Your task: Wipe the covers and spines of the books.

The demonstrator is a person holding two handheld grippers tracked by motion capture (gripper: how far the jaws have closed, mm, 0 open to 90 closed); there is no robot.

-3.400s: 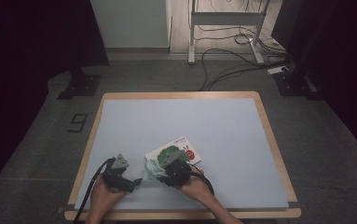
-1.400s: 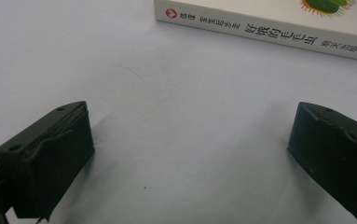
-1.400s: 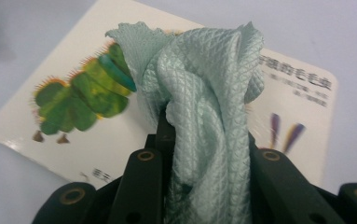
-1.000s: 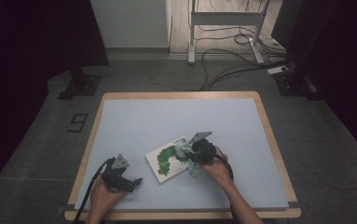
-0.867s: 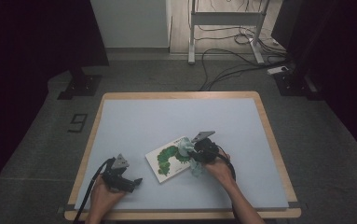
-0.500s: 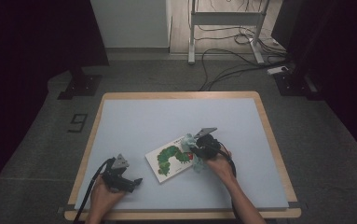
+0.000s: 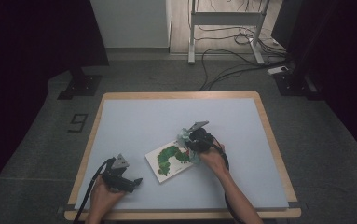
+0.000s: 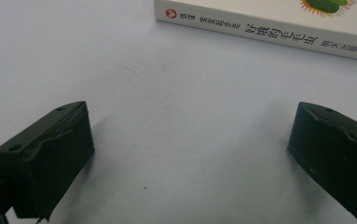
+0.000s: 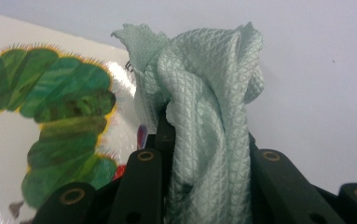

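Since a second ago the right gripper (image 7: 189, 140), its jaws clamped tight on a bunched pale green cloth (image 9: 209, 107), has slid from the picture book (image 7: 171, 159) cover toward its far right corner, which suggests a wiping pass across the cover is nearly finished. The left gripper (image 7: 128, 181) rests near the tabletop (image 7: 134, 121) front edge, jaws wide apart and empty. Whether the cloth touches the cover is unclear, and the book's title is too small to read from above.
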